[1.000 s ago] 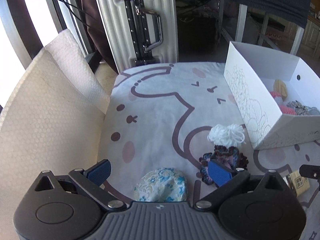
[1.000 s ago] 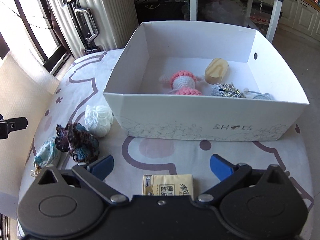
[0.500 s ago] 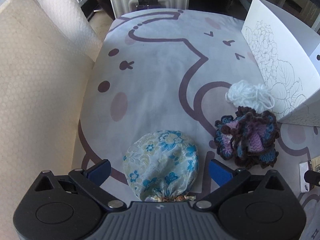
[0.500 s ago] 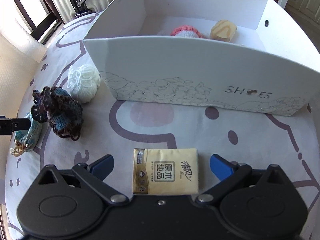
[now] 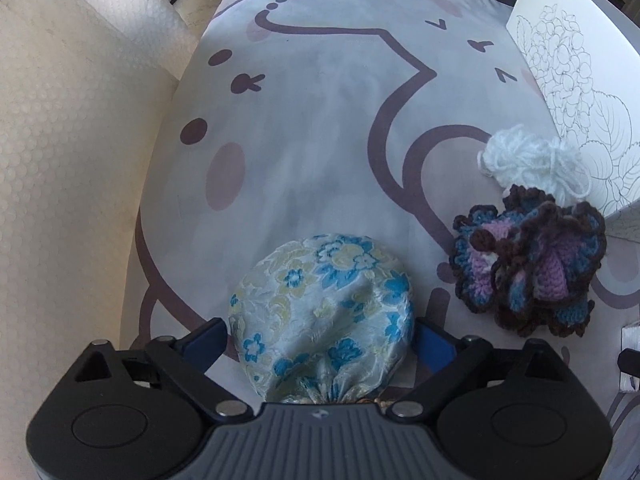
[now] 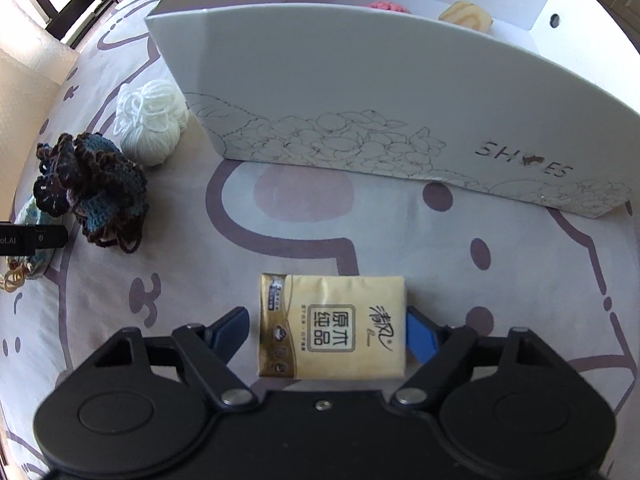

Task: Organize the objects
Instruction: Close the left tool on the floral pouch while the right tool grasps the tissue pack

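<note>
A blue-and-cream floral fabric pouch (image 5: 322, 312) lies on the printed sheet between the fingers of my left gripper (image 5: 320, 340); the jaws stand open, close on both sides of it. A yellow tissue pack (image 6: 331, 326) lies between the fingers of my right gripper (image 6: 326, 334); the jaws are open, the right pad at the pack's edge. A dark crocheted flower (image 5: 532, 268) and a white yarn ball (image 5: 532, 164) lie to the right of the pouch. The white shoe box (image 6: 400, 104) stands behind them.
The box holds a pink crocheted piece (image 6: 390, 5) and a wooden block (image 6: 466, 18). Bubble-wrap padding (image 5: 68, 152) lines the left edge of the sheet. The left gripper's tip (image 6: 32, 238) shows at the right wrist view's left edge.
Both grippers have come down and forward: the left now straddles the pouch, the right now straddles the tissue pack. Both jaws have narrowed around their objects.
</note>
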Demonstrator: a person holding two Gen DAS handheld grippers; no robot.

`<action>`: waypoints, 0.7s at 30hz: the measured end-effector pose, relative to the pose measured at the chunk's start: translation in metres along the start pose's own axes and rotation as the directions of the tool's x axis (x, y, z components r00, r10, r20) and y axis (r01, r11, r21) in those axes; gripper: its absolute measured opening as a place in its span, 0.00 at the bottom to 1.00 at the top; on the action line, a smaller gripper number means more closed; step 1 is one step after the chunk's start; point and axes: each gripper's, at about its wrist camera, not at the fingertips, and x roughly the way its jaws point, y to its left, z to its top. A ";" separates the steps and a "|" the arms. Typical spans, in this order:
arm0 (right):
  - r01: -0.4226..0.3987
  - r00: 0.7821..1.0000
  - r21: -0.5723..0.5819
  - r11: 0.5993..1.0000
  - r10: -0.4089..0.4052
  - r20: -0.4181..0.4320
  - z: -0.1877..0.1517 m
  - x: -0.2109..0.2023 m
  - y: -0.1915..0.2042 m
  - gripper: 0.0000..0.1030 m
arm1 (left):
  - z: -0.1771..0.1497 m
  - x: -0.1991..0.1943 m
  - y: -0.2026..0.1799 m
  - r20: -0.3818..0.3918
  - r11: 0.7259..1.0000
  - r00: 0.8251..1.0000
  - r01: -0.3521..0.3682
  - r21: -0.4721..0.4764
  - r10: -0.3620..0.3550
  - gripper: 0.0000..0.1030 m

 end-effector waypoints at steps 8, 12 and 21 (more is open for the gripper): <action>-0.020 1.000 -0.041 0.999 0.020 0.021 -0.002 -0.009 0.002 0.72 | 0.002 -0.004 0.007 0.002 0.999 1.000 0.020 -0.049 -0.020 0.81; -0.037 0.997 -0.028 0.999 0.039 0.060 0.001 -0.021 -0.001 0.72 | 0.003 -0.020 0.012 0.051 0.997 0.999 -0.006 -0.072 0.010 0.81; -0.083 0.979 0.024 0.996 0.077 0.187 0.011 -0.064 -0.015 0.72 | -0.002 -0.076 0.016 0.195 0.994 0.980 -0.025 -0.107 0.046 0.81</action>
